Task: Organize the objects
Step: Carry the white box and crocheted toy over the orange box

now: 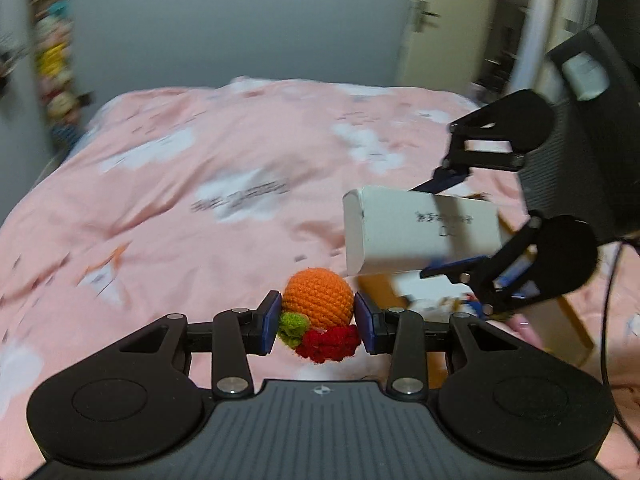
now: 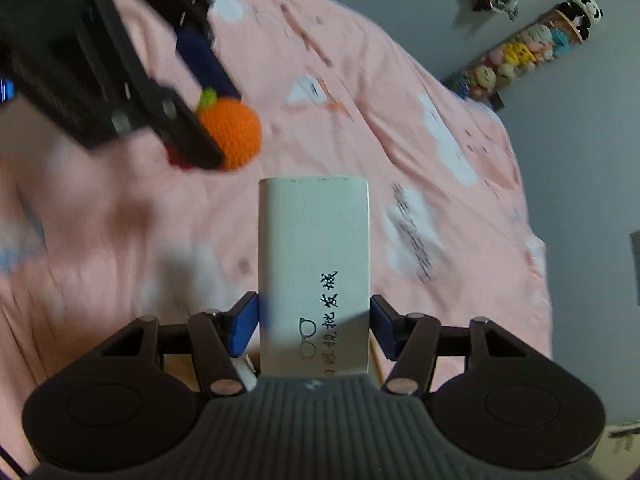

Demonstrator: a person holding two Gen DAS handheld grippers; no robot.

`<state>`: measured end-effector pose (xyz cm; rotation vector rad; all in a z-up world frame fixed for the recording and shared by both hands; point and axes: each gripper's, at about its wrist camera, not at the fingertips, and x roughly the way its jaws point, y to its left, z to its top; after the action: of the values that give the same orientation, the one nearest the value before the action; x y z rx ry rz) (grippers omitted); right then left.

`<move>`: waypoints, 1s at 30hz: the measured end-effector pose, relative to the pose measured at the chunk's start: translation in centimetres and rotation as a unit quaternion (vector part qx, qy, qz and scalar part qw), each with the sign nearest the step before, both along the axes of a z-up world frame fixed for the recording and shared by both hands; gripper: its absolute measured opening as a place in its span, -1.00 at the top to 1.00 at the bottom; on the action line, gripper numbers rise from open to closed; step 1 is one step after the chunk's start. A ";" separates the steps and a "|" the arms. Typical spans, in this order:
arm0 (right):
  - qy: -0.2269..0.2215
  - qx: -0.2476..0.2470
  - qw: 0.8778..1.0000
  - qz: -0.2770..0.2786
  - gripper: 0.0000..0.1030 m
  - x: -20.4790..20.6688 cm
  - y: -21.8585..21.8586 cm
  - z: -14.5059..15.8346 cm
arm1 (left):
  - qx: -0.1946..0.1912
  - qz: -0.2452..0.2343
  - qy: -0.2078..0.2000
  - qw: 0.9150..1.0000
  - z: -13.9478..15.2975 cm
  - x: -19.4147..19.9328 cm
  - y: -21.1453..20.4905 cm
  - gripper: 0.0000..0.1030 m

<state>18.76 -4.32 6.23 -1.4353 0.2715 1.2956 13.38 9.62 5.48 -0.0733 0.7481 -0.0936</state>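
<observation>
The left tongs (image 1: 316,322) pinch a crocheted orange toy (image 1: 318,299) between their blue pads, the grip falling across the round orange body just above a green leaf tuft (image 1: 294,325) and a red yarn frill (image 1: 330,343); the toy hangs in the air over a bed with a pink, cloud-printed bedspread (image 1: 200,152). The right tongs (image 2: 314,328) clamp a white box (image 2: 313,264) printed with a spectacles symbol and Chinese characters, holding it by its two long side faces near the close end, so that most of its length juts forward over the bed. The toy looks light and soft: yarn gives under the pads and should not slip, and a hold across the widest part of the ball seems the surest, since the frill and leaf would only squash or pull. The box appears to be thin card, light but stiff only up to a point; too hard a squeeze could dent its walls, and its smooth faces may slide. A hold nearer its middle would probably steady it better. A shelf of plush toys (image 2: 532,46) lines the wall beyond.
</observation>
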 end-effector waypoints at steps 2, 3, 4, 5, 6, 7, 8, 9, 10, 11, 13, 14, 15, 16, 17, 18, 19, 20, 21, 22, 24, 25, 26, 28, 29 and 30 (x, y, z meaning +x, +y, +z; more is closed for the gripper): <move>-0.018 -0.020 1.000 -0.005 -0.19 1.5 -1.4 -1.0 | -0.004 -0.030 -0.005 1.000 0.1 1.3 -1.2 0.13; -0.027 -0.031 0.999 -0.009 -0.19 2.2 -2.0 -1.6 | -0.007 -0.042 -0.005 0.999 0.0 1.8 -1.7 0.13; -0.037 -0.041 0.998 -0.012 -0.19 3.0 -2.6 -2.3 | -0.008 -0.053 -0.004 0.999 -0.1 2.6 -2.2 0.13; -0.046 -0.050 0.998 -0.016 -0.19 3.6 -2.9 -2.9 | -0.008 -0.062 -0.004 0.998 -0.4 3.1 -2.8 0.13; -0.053 -0.059 0.997 -0.019 -0.19 4.4 -3.2 -3.7 | -0.007 -0.071 -0.002 0.997 -0.8 3.7 -3.3 0.13; -0.056 -0.067 0.996 -0.021 -0.19 5.0 -3.6 -4.3 | -0.006 -0.079 0.003 0.997 -1.1 4.5 -3.7 0.13; -0.057 -0.074 0.995 -0.025 -0.19 5.8 -3.8 -5.0 | -0.005 -0.084 0.007 0.996 -1.5 5.1 -4.2 0.13; -0.056 -0.082 0.995 -0.030 -0.19 6.6 -4.0 -5.8 | -0.003 -0.090 0.012 0.996 -1.8 5.5 -4.6 0.13; -0.055 -0.088 0.994 -0.035 -0.19 7.2 -4.4 -6.1 | -0.001 -0.094 0.016 0.995 -2.1 6.3 -5.0 0.13; -0.055 -0.096 0.993 -0.038 -0.19 7.7 -4.6 -6.9 | 0.003 -0.096 0.021 0.995 -2.5 7.1 -5.4 0.13; -0.055 -0.105 0.992 -0.036 -0.19 8.5 -4.4 -8.3 | 0.011 -0.097 0.027 0.995 -3.2 8.2 -5.9 0.13; -0.054 -0.107 0.992 -0.036 -0.19 8.9 -4.1 -9.1 | 0.018 -0.099 0.026 0.995 -3.4 8.3 -6.3 0.13; -0.051 -0.108 0.992 -0.034 -0.19 9.3 -3.9 -9.7 | 0.024 -0.100 0.027 0.994 -3.6 8.6 -6.6 0.13; -0.048 -0.107 0.993 -0.032 -0.19 9.5 -4.0 -10.4 | 0.030 -0.100 0.028 0.994 -3.9 9.0 -6.7 0.13; -0.044 -0.106 0.993 -0.027 -0.19 9.8 -3.8 -11.0 | 0.035 -0.099 0.033 0.994 -4.3 9.5 -6.7 0.13; -0.043 -0.104 0.993 -0.021 -0.19 9.9 -3.6 -11.4 | 0.036 -0.099 0.037 0.994 -4.4 9.8 -6.9 0.13; -0.043 -0.103 0.994 -0.014 -0.19 10.0 -3.5 -11.8 | 0.035 -0.098 0.041 0.994 -4.7 10.2 -6.8 0.13; -0.044 -0.102 0.994 -0.006 -0.19 10.1 -3.2 -12.5 | 0.034 -0.096 0.046 0.994 -4.7 10.4 -6.8 0.13; -0.045 -0.101 0.994 0.003 -0.19 10.1 -3.0 -12.9 | 0.033 -0.094 0.050 0.994 -4.8 10.5 -6.7 0.13; -0.044 -0.099 0.994 0.009 -0.19 10.1 -2.8 -13.2 | 0.032 -0.093 0.053 0.994 -4.9 10.7 -6.6 0.13; -0.035 -0.097 0.995 0.016 -0.19 10.1 -2.5 -13.6 | 0.034 -0.090 0.058 0.994 -5.3 10.8 -6.5 0.13; -0.029 -0.095 0.995 0.018 -0.19 10.2 -2.4 -13.9 | 0.034 -0.089 0.060 0.994 -5.4 10.9 -6.5 0.13; -0.024 -0.093 0.995 0.019 -0.19 10.1 -2.2 -14.1 | 0.035 -0.088 0.063 0.994 -5.5 10.9 -6.5 0.13; -0.016 -0.090 0.996 0.022 -0.19 10.2 -2.0 -14.4 | 0.036 -0.087 0.066 0.993 -5.7 11.1 -6.5 0.13; -0.014 -0.087 0.996 0.023 -0.19 10.3 -1.9 -14.6 | 0.037 -0.087 0.066 0.993 -5.8 11.1 -6.6 0.13; -0.013 -0.085 0.996 0.021 -0.19 10.4 -1.8 -14.7 | 0.038 -0.086 0.067 0.993 -5.8 11.1 -6.6 0.13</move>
<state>29.13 -6.15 -8.50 -1.6088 0.3421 1.3113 24.53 3.01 -0.33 0.0592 0.8899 -0.2257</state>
